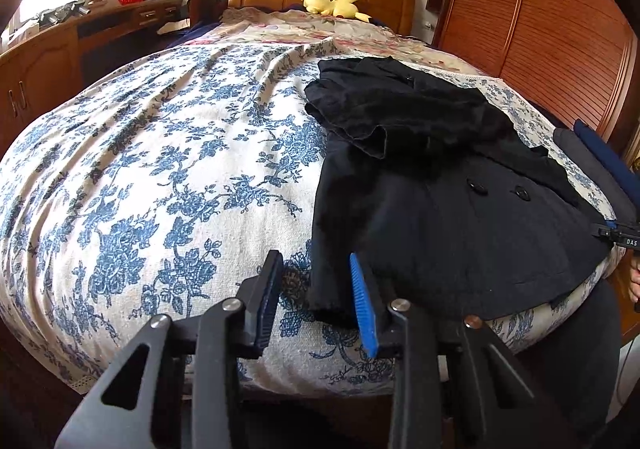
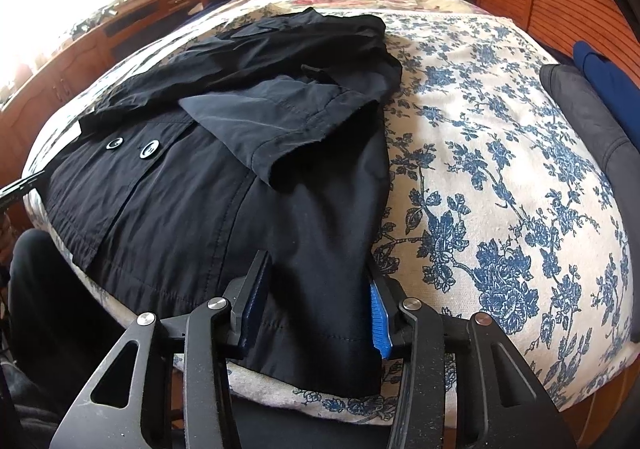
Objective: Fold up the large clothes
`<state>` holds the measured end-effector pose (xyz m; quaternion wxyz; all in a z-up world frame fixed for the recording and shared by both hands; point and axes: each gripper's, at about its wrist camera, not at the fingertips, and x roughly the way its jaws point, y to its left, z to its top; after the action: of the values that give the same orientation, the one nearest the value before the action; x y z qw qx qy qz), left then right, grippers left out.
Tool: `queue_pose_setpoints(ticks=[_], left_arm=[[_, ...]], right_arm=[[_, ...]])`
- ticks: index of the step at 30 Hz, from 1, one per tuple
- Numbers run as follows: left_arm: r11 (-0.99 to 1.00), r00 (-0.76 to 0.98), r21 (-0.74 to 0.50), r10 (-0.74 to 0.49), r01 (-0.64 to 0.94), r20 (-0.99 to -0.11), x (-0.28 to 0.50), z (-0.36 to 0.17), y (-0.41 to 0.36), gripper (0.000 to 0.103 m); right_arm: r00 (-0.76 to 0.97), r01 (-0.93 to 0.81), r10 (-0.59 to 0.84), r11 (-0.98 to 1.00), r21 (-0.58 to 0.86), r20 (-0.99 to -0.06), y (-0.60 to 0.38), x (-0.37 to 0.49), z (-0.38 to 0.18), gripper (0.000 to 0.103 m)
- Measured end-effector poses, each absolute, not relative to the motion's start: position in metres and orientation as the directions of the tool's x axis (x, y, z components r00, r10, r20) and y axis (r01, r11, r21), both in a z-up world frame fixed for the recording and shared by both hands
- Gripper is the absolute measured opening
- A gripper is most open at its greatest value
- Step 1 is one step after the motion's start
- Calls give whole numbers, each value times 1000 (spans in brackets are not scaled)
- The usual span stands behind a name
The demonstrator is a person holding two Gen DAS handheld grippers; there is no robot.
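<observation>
A black coat [image 1: 432, 185] lies spread on the bed [image 1: 152, 177], sleeves folded over its chest, hem at the foot edge nearest the person. At the coat's left hem corner, the left gripper [image 1: 320, 297] has its jaws apart around the corner, pads not yet pressing the fabric. At the coat's right hem corner, the right gripper [image 2: 316, 309] likewise straddles the cloth, jaws apart with fabric between. Judging the risks: the thin, smooth woven cloth could slip from a shallow pinch, or a pad could catch the nubbly blue-flowered bedspread [image 2: 500, 153] beneath and drag it along. The loose sleeve [image 2: 288, 129], with its stitched cuff, may slide off during the fold.
</observation>
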<state>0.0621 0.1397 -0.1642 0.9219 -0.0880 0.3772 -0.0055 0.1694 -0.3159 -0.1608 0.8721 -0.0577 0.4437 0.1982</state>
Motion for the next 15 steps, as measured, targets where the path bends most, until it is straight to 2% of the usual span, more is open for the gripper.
queue_pose_setpoints(ticks=[2, 5, 12, 15], left_arm=[[985, 720, -161, -74, -54, -690, 60, -164, 138, 31], [981, 729, -190, -103, -37, -677, 57, -164, 136, 14], [982, 713, -184, -95, -48, -694, 59, -160, 135, 13], [979, 707, -197, -103, -52, -700, 60, -161, 138, 13]], right_arm=[[529, -397, 293, 915, 73, -796, -315, 169, -161, 44], [531, -396, 290, 916, 70, -796, -315, 169, -161, 43], [534, -399, 280, 915, 55, -798, -317, 169, -155, 19], [533, -414, 271, 910, 33, -801, -315, 168, -153, 17]])
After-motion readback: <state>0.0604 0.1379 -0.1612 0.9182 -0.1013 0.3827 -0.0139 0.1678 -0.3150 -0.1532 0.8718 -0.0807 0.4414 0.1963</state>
